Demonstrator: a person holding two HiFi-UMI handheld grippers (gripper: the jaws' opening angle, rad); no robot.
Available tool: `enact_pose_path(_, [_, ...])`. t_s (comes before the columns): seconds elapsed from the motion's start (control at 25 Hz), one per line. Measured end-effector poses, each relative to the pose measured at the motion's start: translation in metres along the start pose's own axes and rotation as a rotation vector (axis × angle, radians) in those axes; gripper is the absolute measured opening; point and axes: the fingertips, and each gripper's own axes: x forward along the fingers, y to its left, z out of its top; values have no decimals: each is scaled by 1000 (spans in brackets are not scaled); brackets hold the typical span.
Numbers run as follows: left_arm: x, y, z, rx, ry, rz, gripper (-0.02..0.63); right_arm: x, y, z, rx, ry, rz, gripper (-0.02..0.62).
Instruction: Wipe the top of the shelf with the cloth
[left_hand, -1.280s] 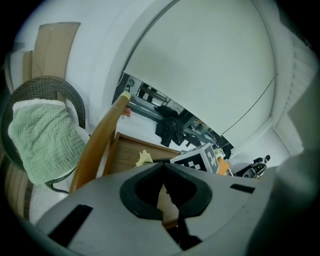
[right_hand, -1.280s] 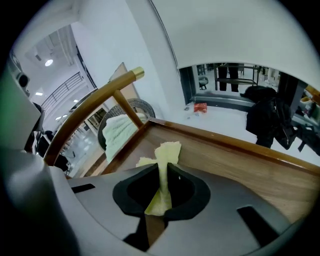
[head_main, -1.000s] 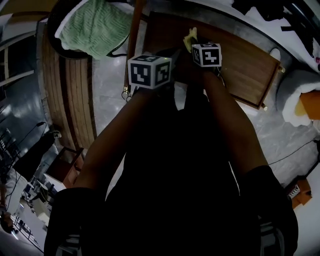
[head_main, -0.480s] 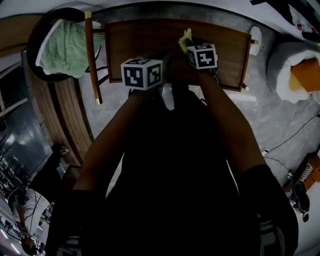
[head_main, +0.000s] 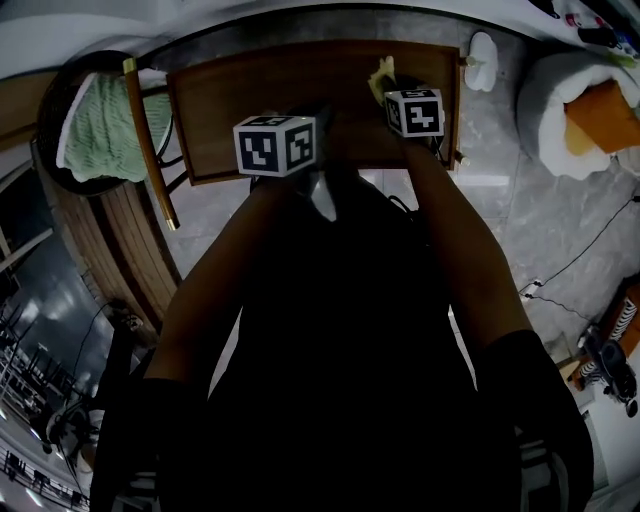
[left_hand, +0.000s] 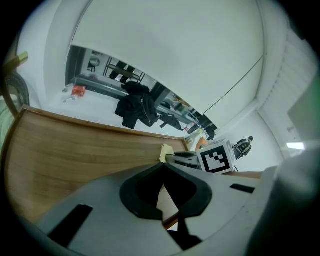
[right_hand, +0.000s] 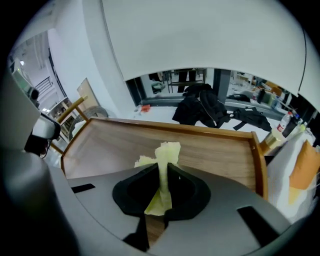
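The wooden shelf top lies just ahead of me, with a raised rim. My right gripper is shut on a pale yellow cloth, which sticks up past the jaw tips over the near part of the shelf top. In the head view the cloth shows just beyond the right gripper's marker cube. My left gripper is shut with nothing in it, low over the shelf's wood beside the right one. Its marker cube hides the jaws from above.
A green knitted blanket lies in a dark round seat left of the shelf, beside a slanting wooden pole. A white cushion with an orange piece sits to the right. Dark jackets lie beyond the shelf.
The head view has swung, so the shelf now lies squarer and further left in the picture. Both grippers stay over its near part, the right one still holding the cloth.
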Motion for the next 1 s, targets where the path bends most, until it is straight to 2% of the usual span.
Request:
enact_pose_path(0.2, [12, -14, 4, 15, 8, -13, 12, -21, -49, -10, 34, -3, -92, 48])
enact_pose_path(0.48, [6, -17, 2, 18, 1, -16, 12, -53, -109, -23, 95, 21, -283, 48])
enact_pose_path(0.68, [-10, -8, 1, -2, -21, -5, 12, -63, -123, -30, 136, 49, -337, 48])
enact_pose_path(0.76, [-21, -1, 1, -11, -36, 4, 12, -65, -119, -28, 157, 35, -334, 48])
enact_pose_path(0.84, [-39, 9, 4, -19, -58, 13, 12, -67, -100, -14, 159, -12, -293, 48])
enact_pose_path(0.92, [-61, 22, 9, -34, -85, 23, 12, -65, -64, 8, 152, -70, -217, 48])
enact_pose_path(1.0, [-86, 38, 12, -61, -117, 39, 12, -55, -12, 29, 132, -113, -104, 48])
